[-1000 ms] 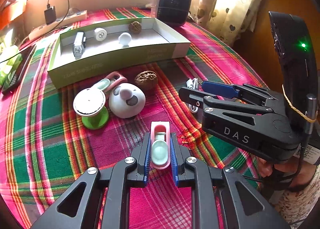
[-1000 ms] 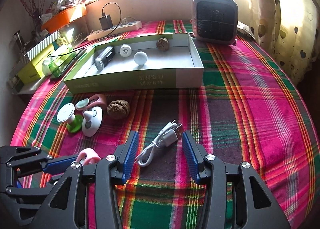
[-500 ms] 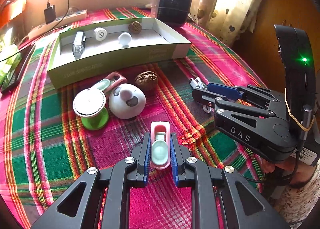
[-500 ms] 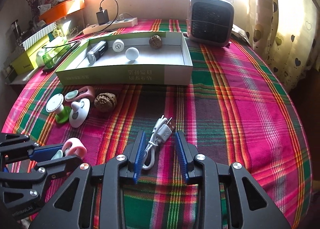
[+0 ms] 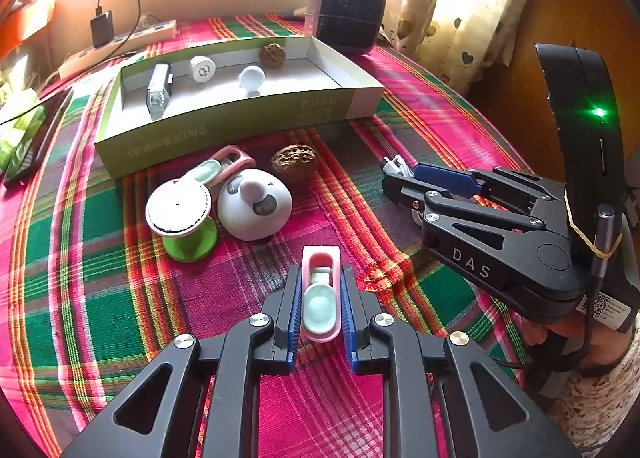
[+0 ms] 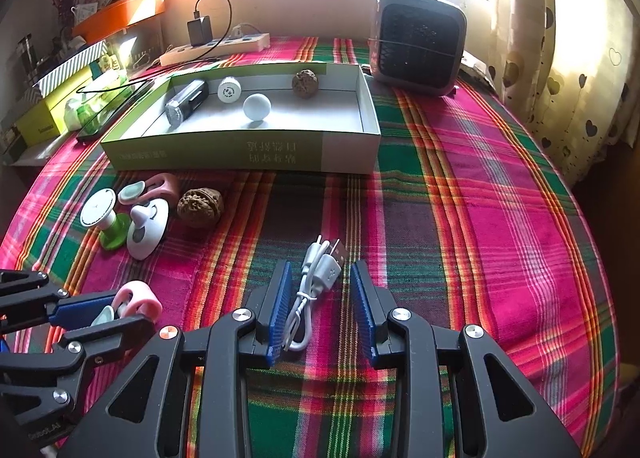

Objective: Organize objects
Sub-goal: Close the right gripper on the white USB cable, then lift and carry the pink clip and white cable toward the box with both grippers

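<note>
My right gripper has narrowed its jaws around the white USB cable since a second ago, while my left gripper has not budged, its jaws clamped on the pink-and-mint clip near the front of the plaid-covered bench. The right jaws are partly closed but do not press the cable yet: it lies loose on the cloth between the blue pads, nearer the left one, its plugs pointing far. The green tray sits at the far middle and already holds a ball, a cap, a walnut and a dark stamp-like item. A second walnut, another pink clip, a green-footed spool and a white panda-faced knob wait left of centre, just in front of the tray. I judge the step in hand to be securing the cable. To do it well I would centre the bundle between the pads, close low on the coiled part rather than the plugs so no strand slips free, then lift straight up before carrying both items toward the tray.
</note>
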The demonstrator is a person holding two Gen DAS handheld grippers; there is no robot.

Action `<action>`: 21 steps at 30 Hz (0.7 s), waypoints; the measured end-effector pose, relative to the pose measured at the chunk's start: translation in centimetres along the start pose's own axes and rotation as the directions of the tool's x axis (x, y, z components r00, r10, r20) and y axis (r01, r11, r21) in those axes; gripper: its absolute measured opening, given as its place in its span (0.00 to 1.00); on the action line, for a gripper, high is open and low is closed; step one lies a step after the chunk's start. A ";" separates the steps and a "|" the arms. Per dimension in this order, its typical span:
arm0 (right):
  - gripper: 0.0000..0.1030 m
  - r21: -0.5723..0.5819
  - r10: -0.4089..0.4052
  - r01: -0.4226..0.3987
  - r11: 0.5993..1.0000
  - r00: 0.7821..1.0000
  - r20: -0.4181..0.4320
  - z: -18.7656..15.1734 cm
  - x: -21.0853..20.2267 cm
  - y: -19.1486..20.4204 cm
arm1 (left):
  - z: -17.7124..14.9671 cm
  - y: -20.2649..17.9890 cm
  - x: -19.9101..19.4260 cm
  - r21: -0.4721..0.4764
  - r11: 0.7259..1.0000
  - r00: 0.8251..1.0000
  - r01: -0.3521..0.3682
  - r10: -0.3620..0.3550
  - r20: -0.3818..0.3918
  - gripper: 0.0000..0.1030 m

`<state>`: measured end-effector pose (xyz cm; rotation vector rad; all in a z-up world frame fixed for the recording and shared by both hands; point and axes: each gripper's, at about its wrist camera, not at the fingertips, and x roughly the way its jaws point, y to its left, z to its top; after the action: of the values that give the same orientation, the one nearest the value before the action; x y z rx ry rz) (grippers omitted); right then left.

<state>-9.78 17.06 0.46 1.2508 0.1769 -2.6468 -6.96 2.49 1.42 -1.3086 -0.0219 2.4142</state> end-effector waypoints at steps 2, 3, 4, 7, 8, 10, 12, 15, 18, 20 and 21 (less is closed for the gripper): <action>0.23 -0.003 0.008 -0.008 1.000 1.000 0.002 0.0 -0.1 0.1 | 0.0 0.0 0.0 0.003 1.000 1.000 -0.004 0.004 0.002 0.16; 0.20 -0.004 0.008 -0.008 1.000 1.000 0.002 0.0 -0.1 0.1 | 0.0 0.0 0.0 0.002 1.000 1.000 -0.005 0.005 0.003 0.16; 0.19 -0.004 0.009 -0.009 1.000 1.000 0.003 0.0 -0.1 0.1 | 0.0 0.0 0.0 0.003 1.000 1.000 -0.007 0.007 0.004 0.16; 0.18 0.001 0.013 -0.013 1.000 1.000 0.003 -0.1 -0.1 0.0 | -0.1 -0.2 0.0 0.021 1.000 1.000 -0.020 0.020 0.009 0.15; 0.18 0.003 0.015 -0.015 1.000 1.000 0.003 -0.1 -0.1 0.0 | -0.1 -0.3 0.0 0.026 0.999 1.000 -0.024 0.023 0.012 0.15; 0.18 0.004 0.016 -0.016 1.000 1.000 0.004 -0.1 -0.1 0.0 | -0.1 -0.3 0.0 0.026 0.999 1.000 -0.025 0.025 0.014 0.15; 0.18 0.006 0.016 -0.016 1.000 1.000 0.004 -0.1 -0.1 0.0 | -0.1 -0.3 0.0 0.025 0.999 1.000 -0.023 0.023 0.014 0.15; 0.18 0.006 0.017 -0.017 1.000 1.000 0.004 -0.1 -0.1 0.0 | -0.1 -0.2 0.0 0.024 0.999 1.000 -0.024 0.023 0.014 0.15; 0.18 0.010 0.021 -0.021 1.000 1.000 0.004 -0.1 -0.1 -0.1 | 0.0 -0.2 0.0 0.019 1.000 1.000 -0.023 0.023 0.015 0.15; 0.18 0.012 0.025 -0.025 1.000 1.000 0.005 -0.1 -0.2 -0.2 | 0.0 -0.2 0.0 0.014 1.000 1.000 -0.024 0.024 0.015 0.15; 0.18 0.013 0.027 -0.027 1.000 1.000 0.006 -0.2 -0.2 -0.2 | 0.0 -0.2 0.1 0.013 1.000 1.000 -0.026 0.025 0.016 0.15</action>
<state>-9.59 17.30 0.52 1.2408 0.1415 -2.6326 -6.90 2.72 1.41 -1.2920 0.0062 2.4417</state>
